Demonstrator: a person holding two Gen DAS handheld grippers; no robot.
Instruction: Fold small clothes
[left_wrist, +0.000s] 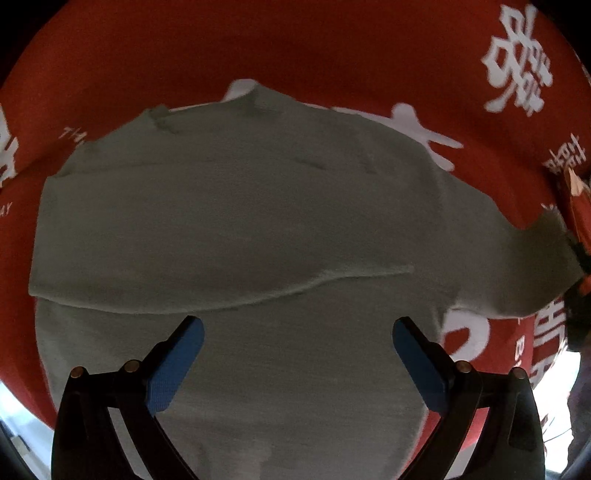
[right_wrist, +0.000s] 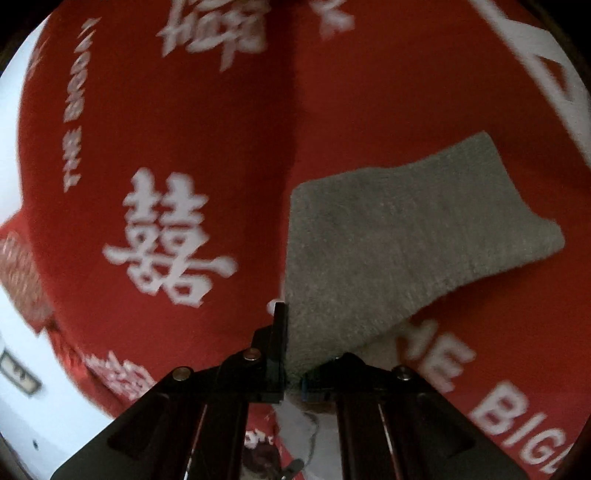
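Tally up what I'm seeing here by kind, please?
Grey knit garment: 1
Red cloth with white printed characters: 1
Two-finger grippers: 2, the left gripper and the right gripper
Total: 4

Grey knit garment (left_wrist: 236, 221), partly folded, spread on red cloth, one corner lifted

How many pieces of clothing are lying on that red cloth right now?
1, as far as these views show: a grey garment spread on the red cloth under the open left gripper, with one end pinched by the right gripper. Others may lie outside the pictures.
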